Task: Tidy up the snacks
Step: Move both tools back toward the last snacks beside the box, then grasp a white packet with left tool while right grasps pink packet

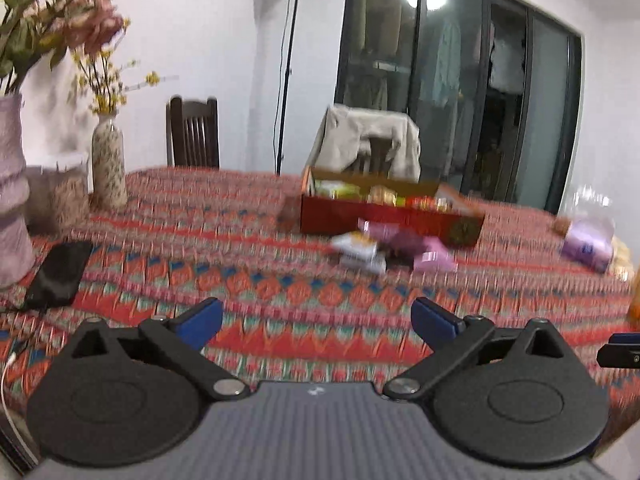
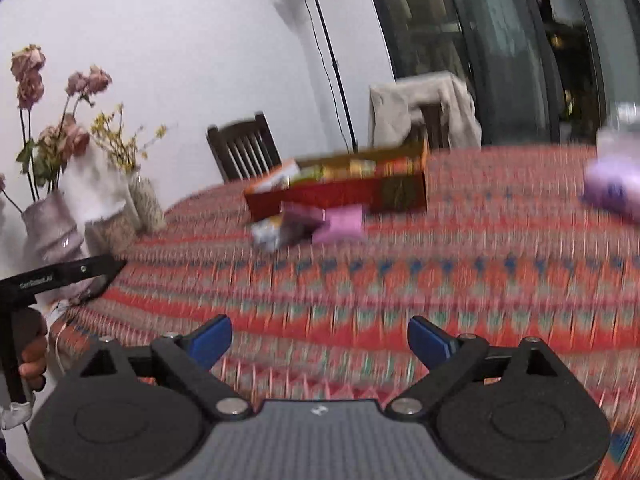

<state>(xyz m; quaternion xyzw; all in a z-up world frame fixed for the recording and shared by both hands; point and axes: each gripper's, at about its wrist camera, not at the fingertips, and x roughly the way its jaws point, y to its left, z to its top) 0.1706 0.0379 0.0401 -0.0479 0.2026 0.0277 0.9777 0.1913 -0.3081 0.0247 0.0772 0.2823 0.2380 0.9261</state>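
A red box (image 1: 384, 218) holding several snack packs stands far across the patterned tablecloth (image 1: 280, 280). In front of it lie loose packs: a white one (image 1: 356, 246), a dark purple one (image 1: 406, 242) and a pink one (image 1: 434, 258). My left gripper (image 1: 317, 320) hovers open and empty over the near cloth. The right wrist view shows the same box (image 2: 340, 196) and the pink pack (image 2: 342, 220) well ahead of my right gripper (image 2: 320, 342), which is open with nothing between its blue pads. Both views are blurred.
Vases of dried flowers (image 1: 108, 164) and a black phone (image 1: 60, 272) sit at the left. A purple bag (image 1: 588, 244) lies at the right. Two chairs (image 1: 194, 136), one draped with cloth (image 1: 368, 140), stand behind the table. A hand holding the left tool (image 2: 32, 344) shows at the left edge.
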